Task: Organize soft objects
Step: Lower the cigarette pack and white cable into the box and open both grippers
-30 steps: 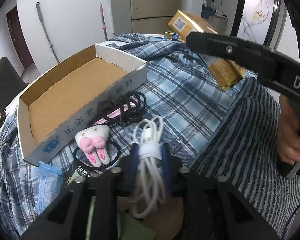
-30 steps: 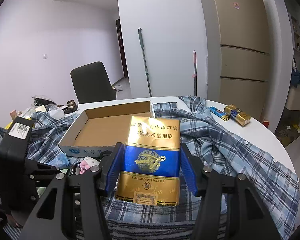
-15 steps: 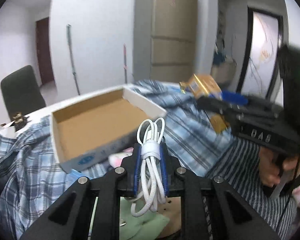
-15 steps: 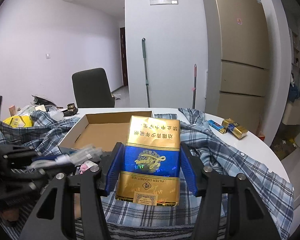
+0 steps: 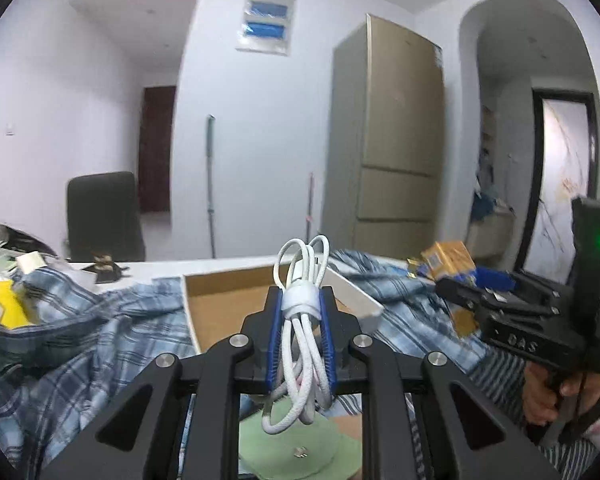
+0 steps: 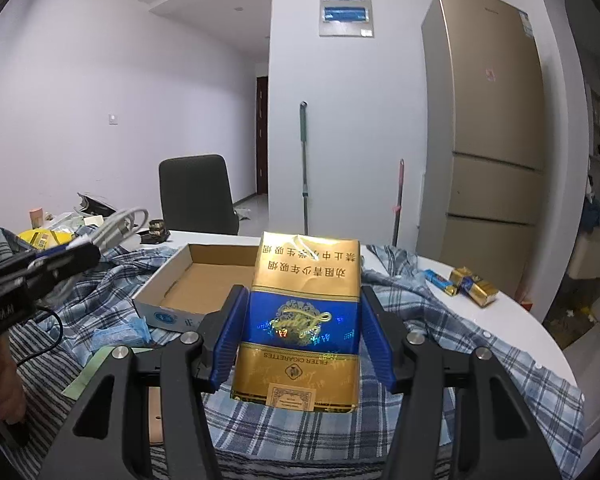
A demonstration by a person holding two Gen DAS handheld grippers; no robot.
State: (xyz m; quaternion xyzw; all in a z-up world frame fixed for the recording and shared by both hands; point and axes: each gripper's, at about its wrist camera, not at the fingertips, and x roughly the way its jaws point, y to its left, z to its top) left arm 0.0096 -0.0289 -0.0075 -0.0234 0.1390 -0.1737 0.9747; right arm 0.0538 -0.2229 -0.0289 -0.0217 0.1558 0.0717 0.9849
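Observation:
My left gripper [image 5: 300,300] is shut on a bundle of white cable [image 5: 302,276] tied with a white strap; its loops stick up past the fingertips. It hangs in front of an open cardboard box [image 5: 220,308] with nothing inside it. My right gripper [image 6: 300,292] is shut on a gold and blue cigarette pack [image 6: 304,304], held upright just right of the box [image 6: 168,314]. In the right wrist view the left gripper [image 6: 80,252] and cable [image 6: 120,224] are at the left. The left wrist view has the right gripper [image 5: 456,292] and pack [image 5: 448,256] at the right.
A blue plaid shirt [image 6: 440,320] covers the white round table [image 6: 512,320]. Small gold and blue packs [image 6: 472,284] lie at its far right. A blue packet [image 6: 120,332] and green paper [image 6: 96,364] lie near the box. A black chair [image 6: 196,196] stands behind, clutter at the left.
My left gripper has risen and tipped up with the cable, so the toy tooth and black loops on the shirt have dropped out of view. The right gripper has hardly moved.

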